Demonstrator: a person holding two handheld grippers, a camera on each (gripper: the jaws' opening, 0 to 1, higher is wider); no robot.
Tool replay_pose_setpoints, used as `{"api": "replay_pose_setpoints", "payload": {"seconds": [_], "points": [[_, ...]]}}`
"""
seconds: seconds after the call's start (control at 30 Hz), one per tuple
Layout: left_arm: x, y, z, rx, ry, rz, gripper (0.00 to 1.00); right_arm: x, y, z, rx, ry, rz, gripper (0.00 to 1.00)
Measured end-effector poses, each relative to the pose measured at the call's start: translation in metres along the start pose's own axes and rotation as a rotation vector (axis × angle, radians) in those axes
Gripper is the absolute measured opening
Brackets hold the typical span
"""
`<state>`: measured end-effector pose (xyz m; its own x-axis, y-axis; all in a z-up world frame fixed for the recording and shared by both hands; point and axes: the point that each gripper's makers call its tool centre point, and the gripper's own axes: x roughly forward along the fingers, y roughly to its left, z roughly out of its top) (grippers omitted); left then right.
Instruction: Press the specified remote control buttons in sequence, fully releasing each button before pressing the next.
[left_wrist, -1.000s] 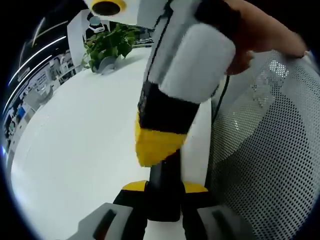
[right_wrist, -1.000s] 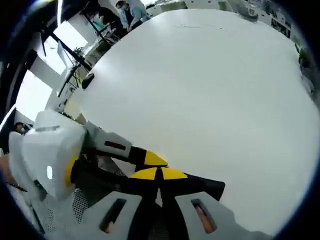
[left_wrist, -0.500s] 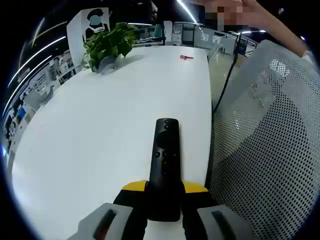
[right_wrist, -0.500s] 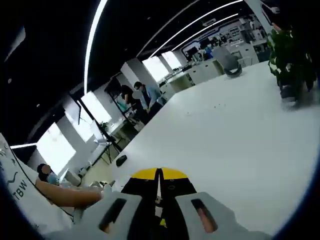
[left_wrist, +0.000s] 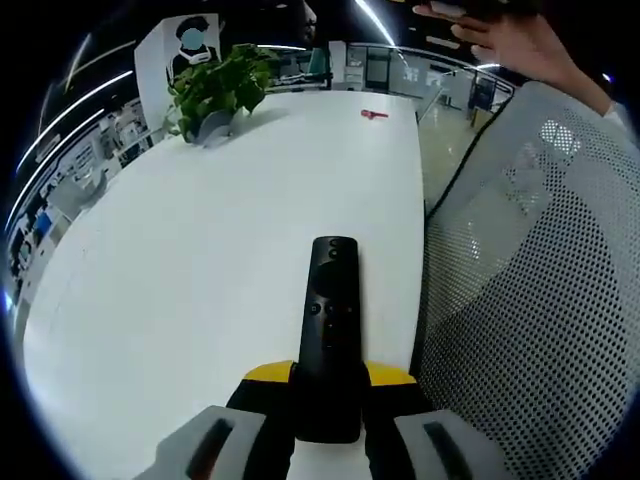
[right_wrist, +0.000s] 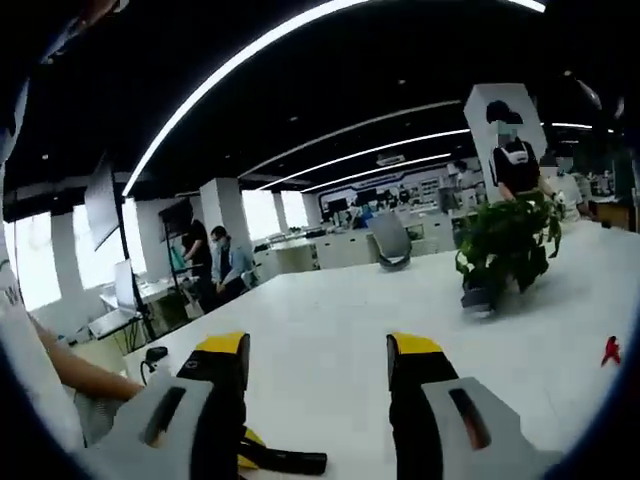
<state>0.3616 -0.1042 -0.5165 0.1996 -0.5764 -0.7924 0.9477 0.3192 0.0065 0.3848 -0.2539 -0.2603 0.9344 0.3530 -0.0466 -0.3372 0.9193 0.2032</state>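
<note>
The fingers (left_wrist: 262, 388) of the left gripper (left_wrist: 328, 385) were clamped on the lower end of the black remote control (left_wrist: 328, 325), yellow pads showing at either side of its body, so that the remote jutted forward over the white desk (left_wrist: 180, 270) with its button face turned up and its far end free. The right gripper (right_wrist: 316, 365) stood apart and raised, its fingers (right_wrist: 225, 375) spread wide with nothing between them, looking out level across the desk toward a potted plant (right_wrist: 505, 250); in the left gripper view a hand (left_wrist: 520, 40) showed high at the upper right above a mesh chair back (left_wrist: 540, 300). This read as the release between presses. To do the next press well, the right fingers would probably need to close first so that one narrow tip meets a single button, then come down squarely on the face, since the buttons sit close together in a small cluster. The left hold should stay firm and level so the remote does not tip under the push, and the lift-off should be clean before the next button. A small red object (left_wrist: 373, 114) lay far down the desk, near the plant's end.
</note>
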Motion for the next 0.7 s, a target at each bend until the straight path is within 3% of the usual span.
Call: {"api": "replay_pose_setpoints", "payload": {"seconds": [0.17, 0.27, 0.33, 0.37, 0.43, 0.57, 0.7], "points": [[0.000, 0.000, 0.000, -0.006, -0.002, 0.001, 0.25, -0.007, -0.021, 0.011, -0.045, -0.040, -0.130, 0.72], [0.000, 0.000, 0.000, -0.004, -0.001, 0.001, 0.25, -0.010, -0.037, 0.006, -0.025, -0.066, -0.228, 0.73], [0.000, 0.000, 0.000, -0.004, -0.001, 0.000, 0.25, -0.014, -0.051, 0.000, -0.058, 0.004, -0.302, 0.73], [0.000, 0.000, 0.000, -0.003, -0.001, -0.001, 0.25, -0.015, -0.055, 0.002, -0.059, -0.015, -0.322, 0.74], [0.000, 0.000, 0.000, 0.001, 0.001, -0.003, 0.25, -0.017, -0.060, -0.001, -0.048, -0.020, -0.337, 0.76], [0.001, 0.000, 0.000, -0.002, 0.009, -0.002, 0.25, -0.015, -0.067, -0.020, -0.036, 0.088, -0.355, 0.74], [0.000, 0.000, 0.000, -0.003, 0.013, -0.001, 0.24, -0.013, -0.064, -0.021, -0.060, 0.097, -0.340, 0.71]]}}
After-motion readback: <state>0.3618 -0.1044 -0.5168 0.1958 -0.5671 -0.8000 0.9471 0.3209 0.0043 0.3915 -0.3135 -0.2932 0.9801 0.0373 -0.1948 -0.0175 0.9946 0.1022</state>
